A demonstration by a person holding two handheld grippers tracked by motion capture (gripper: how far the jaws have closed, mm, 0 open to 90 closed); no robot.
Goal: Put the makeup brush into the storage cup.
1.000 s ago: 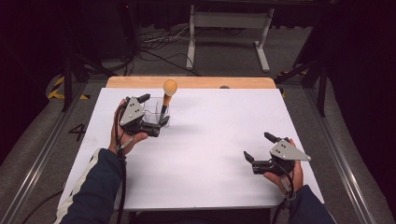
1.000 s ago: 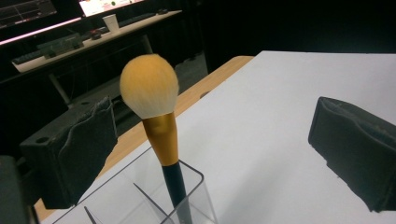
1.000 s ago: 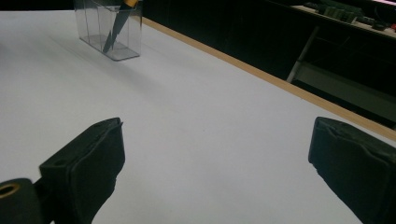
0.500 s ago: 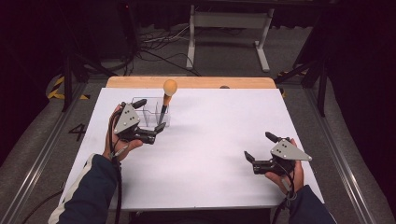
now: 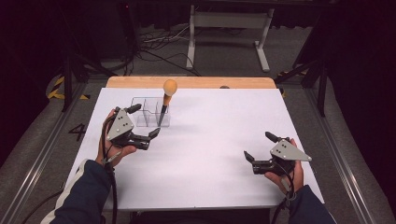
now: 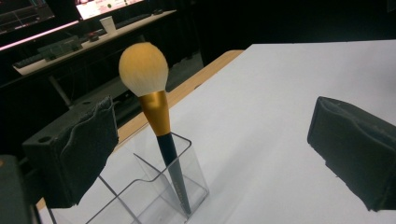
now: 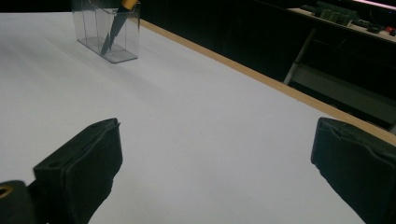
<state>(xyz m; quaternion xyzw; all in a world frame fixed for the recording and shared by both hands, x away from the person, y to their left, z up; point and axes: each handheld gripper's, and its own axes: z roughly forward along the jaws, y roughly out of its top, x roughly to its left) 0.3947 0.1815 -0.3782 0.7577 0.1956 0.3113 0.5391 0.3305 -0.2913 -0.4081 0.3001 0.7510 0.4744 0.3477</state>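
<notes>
A makeup brush (image 5: pixel 168 91) with a yellow-orange head, gold collar and dark handle stands tilted in the right end compartment of a clear divided holder (image 5: pixel 145 115) at the table's far left. My left gripper (image 5: pixel 144 121) is open just in front and to the left of the holder, holding nothing. In the left gripper view the brush (image 6: pixel 154 112) and holder (image 6: pixel 159 196) sit beyond the spread jaws, nearer the left pad (image 6: pixel 84 149). My right gripper (image 5: pixel 257 145) is open over bare white table at the near right, far from the holder (image 7: pixel 107 37).
A white sheet (image 5: pixel 210 135) covers the table, with a wooden strip (image 5: pixel 196 82) along the far edge. Beyond it stand a metal frame (image 5: pixel 224 28) and floor cables. Floor rails run along both sides of the table.
My left gripper has drawn back from the holder toward the person and a little left. The brush stays in the holder. The right gripper has not moved.
</notes>
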